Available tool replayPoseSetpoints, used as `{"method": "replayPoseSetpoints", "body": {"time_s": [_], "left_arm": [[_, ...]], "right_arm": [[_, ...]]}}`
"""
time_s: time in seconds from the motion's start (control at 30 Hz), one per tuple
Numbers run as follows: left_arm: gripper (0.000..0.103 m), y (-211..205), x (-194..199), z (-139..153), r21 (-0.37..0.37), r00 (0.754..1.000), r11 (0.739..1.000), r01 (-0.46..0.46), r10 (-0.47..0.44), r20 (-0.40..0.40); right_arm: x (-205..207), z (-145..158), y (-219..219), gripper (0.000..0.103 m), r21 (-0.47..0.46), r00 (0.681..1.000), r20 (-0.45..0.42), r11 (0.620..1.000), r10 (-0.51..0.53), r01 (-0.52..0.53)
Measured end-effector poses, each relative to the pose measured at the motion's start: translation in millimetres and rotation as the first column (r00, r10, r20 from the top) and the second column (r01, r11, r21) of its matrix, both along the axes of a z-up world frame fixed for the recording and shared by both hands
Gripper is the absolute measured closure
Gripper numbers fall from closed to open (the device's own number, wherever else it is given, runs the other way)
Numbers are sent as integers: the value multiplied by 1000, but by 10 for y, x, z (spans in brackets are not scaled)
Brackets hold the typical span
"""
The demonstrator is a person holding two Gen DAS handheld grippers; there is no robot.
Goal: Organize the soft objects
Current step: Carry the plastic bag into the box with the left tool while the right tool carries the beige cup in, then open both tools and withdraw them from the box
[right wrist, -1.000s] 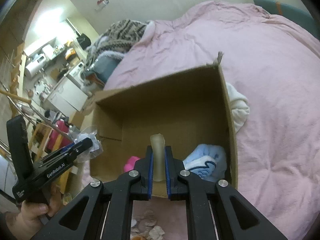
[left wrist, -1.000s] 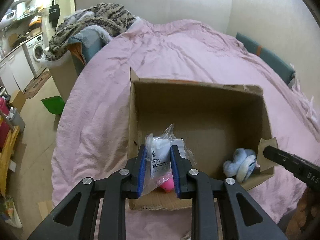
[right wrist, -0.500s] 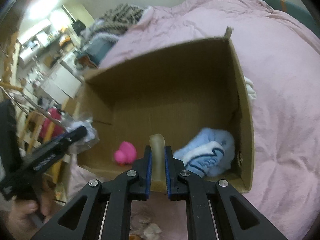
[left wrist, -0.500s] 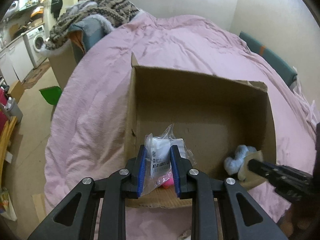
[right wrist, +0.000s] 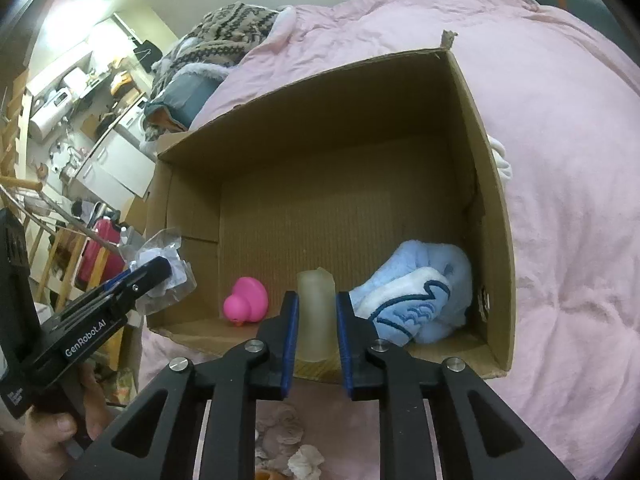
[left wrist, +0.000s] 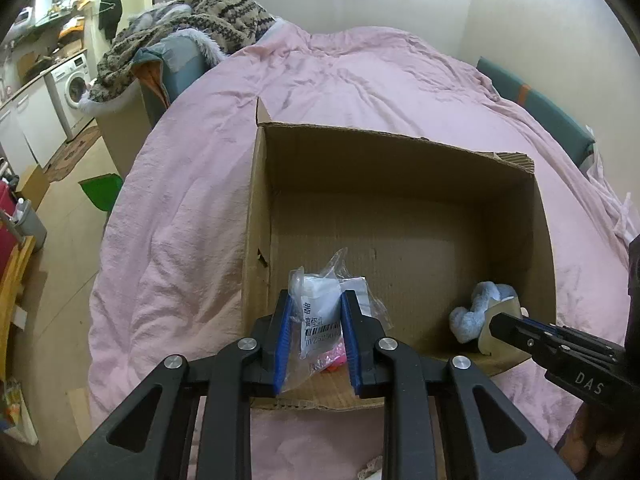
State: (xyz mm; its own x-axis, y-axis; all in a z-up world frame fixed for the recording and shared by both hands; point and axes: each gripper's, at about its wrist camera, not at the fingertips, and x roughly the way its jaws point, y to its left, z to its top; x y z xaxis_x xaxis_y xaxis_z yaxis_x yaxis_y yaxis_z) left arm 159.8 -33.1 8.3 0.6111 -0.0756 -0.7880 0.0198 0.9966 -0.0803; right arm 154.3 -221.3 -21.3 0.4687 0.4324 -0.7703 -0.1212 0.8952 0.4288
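An open cardboard box (left wrist: 392, 134) (right wrist: 304, 80) lies on a pink duvet. Inside it are a pink rubber duck (right wrist: 248, 298) and a light blue plush (right wrist: 416, 296) (left wrist: 476, 312). My left gripper (left wrist: 316, 296) (right wrist: 160, 268) is shut on a clear plastic bag (left wrist: 320, 312) with white contents and a barcode label, above the box's near left corner. My right gripper (right wrist: 317, 298) (left wrist: 500, 318) hangs over the near rim beside the plush. Its jaws are opening, with a pale translucent soft block (right wrist: 316, 312) upright between the pads.
The pink duvet (left wrist: 360, 72) covers the bed around the box. A patterned blanket pile (left wrist: 208, 20) lies at the far left, and a white cloth (right wrist: 500, 156) beside the box's right wall. Washing machine (left wrist: 72, 80) and green bin (left wrist: 102, 194) stand left. Crumpled scraps (right wrist: 296, 440) lie below my right gripper.
The right gripper has sunk closer to the box's near rim, and its jaws have parted a little around the pale block. The left gripper still holds the bag in place.
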Motion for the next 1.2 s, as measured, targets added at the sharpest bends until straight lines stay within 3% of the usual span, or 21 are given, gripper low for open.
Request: {"method": "replayPoseSetpoints", "body": {"time_s": [0.23,0.3,0.37,0.43,0.5,0.57,1.2], "left_arm": [[82,-4,-5,4,3,1000,1000,3,-3,5],[81,-11,-4,4,1,1000,1000,5,-5,2],[81,-19,0,0,-6,1000,1000,11,-11,-9],[70,-40,9,-7,-12,1000,1000,15,-16,-21],[48,-52,1,2,-8,1000,1000,9,-9,-15],[40,-59,-15,27,1,1000,1000,-2,2,5],[38,29,-108,36,11,1000,1000,-21,21,7]], "right_arm": [[-4,47,-25,63,37,1000,8,999,-12,11],[-16,69,-44,29,57,1000,18,998,-21,20],[-37,92,-94,28,101,999,30,994,-44,40],[-23,89,-115,28,118,999,21,992,-46,43],[-9,78,-138,28,126,998,13,991,-54,52],[4,66,-140,28,127,998,3,990,-57,56],[-87,113,-154,28,102,998,-3,993,-63,63]]}}
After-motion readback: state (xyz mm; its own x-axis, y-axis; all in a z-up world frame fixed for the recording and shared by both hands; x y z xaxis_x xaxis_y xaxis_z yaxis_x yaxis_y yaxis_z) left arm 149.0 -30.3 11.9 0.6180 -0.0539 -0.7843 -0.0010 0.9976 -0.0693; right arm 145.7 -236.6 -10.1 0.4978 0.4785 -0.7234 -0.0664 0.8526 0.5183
